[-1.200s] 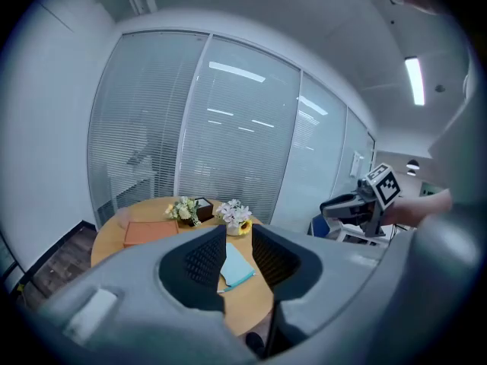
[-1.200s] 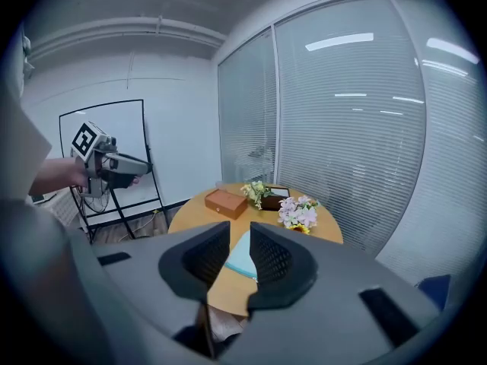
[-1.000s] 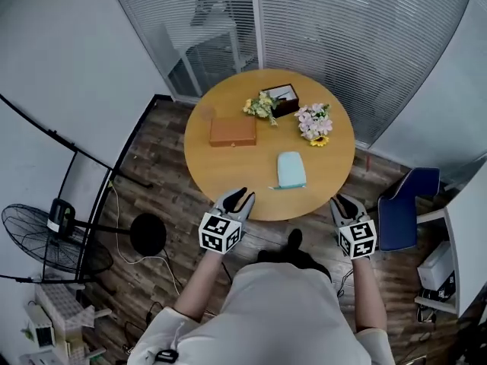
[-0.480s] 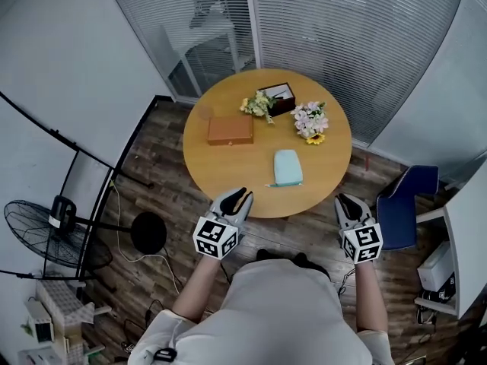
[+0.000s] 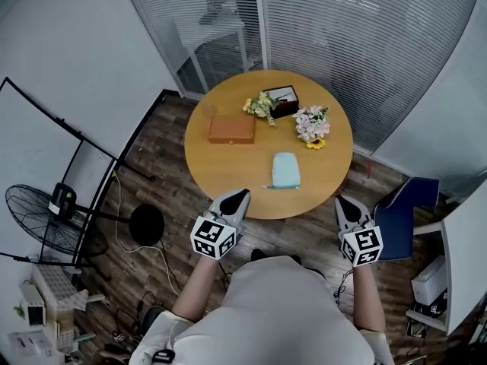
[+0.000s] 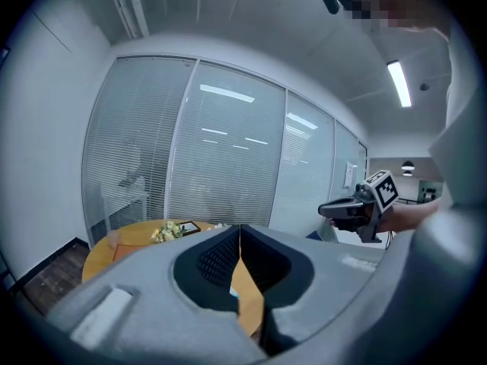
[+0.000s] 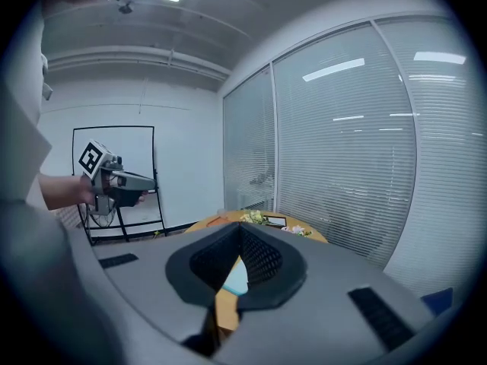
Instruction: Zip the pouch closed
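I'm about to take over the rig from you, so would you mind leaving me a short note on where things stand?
Left gripper: shut, empty, held at the near edge of the round table.
Right gripper: shut, empty, held just off the table's near right edge.
Pouch: light blue, flat on the table ahead of both grippers, touched by neither.
Done: nothing visible; the zip is too small to read.
Left: reach in, steady the pouch, find the pull, zip it closed.
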`<action>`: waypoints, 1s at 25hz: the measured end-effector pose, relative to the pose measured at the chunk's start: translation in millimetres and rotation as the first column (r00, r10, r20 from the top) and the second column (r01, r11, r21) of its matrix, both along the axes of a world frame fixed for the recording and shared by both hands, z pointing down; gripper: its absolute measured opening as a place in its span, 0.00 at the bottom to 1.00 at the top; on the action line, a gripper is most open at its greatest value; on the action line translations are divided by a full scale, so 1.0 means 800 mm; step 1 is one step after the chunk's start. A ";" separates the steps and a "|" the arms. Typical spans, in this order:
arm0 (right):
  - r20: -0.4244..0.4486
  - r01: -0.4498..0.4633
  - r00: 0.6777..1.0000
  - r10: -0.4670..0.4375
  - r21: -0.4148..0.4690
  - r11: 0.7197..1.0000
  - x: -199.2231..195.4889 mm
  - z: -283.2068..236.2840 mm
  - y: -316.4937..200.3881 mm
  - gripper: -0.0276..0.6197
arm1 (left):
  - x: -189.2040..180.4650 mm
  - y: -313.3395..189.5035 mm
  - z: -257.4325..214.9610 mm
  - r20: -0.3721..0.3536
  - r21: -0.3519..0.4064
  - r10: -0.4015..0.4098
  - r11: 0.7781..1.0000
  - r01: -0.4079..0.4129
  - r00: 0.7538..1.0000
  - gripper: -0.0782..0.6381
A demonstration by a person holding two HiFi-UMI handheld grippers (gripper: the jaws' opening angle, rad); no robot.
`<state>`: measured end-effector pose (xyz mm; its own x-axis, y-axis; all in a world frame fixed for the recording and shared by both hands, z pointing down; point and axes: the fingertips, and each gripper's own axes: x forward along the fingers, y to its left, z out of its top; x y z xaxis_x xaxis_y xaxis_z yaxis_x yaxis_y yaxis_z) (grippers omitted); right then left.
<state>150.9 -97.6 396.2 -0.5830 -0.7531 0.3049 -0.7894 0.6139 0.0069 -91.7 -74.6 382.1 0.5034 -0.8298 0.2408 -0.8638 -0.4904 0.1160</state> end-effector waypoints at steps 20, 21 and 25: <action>0.028 0.041 0.999 -0.041 0.011 0.999 0.010 -0.006 -0.008 0.05 | 0.026 -0.004 -0.007 -0.022 0.012 -0.002 1.000 0.002 1.000 0.13; 0.027 0.041 0.999 -0.041 0.011 0.999 0.010 -0.007 -0.009 0.05 | 0.026 -0.005 -0.008 -0.023 0.014 -0.002 1.000 0.002 1.000 0.13; 0.028 0.037 0.999 -0.037 0.013 0.999 0.011 -0.007 -0.009 0.05 | 0.027 -0.006 -0.011 -0.022 0.017 0.000 1.000 0.000 1.000 0.13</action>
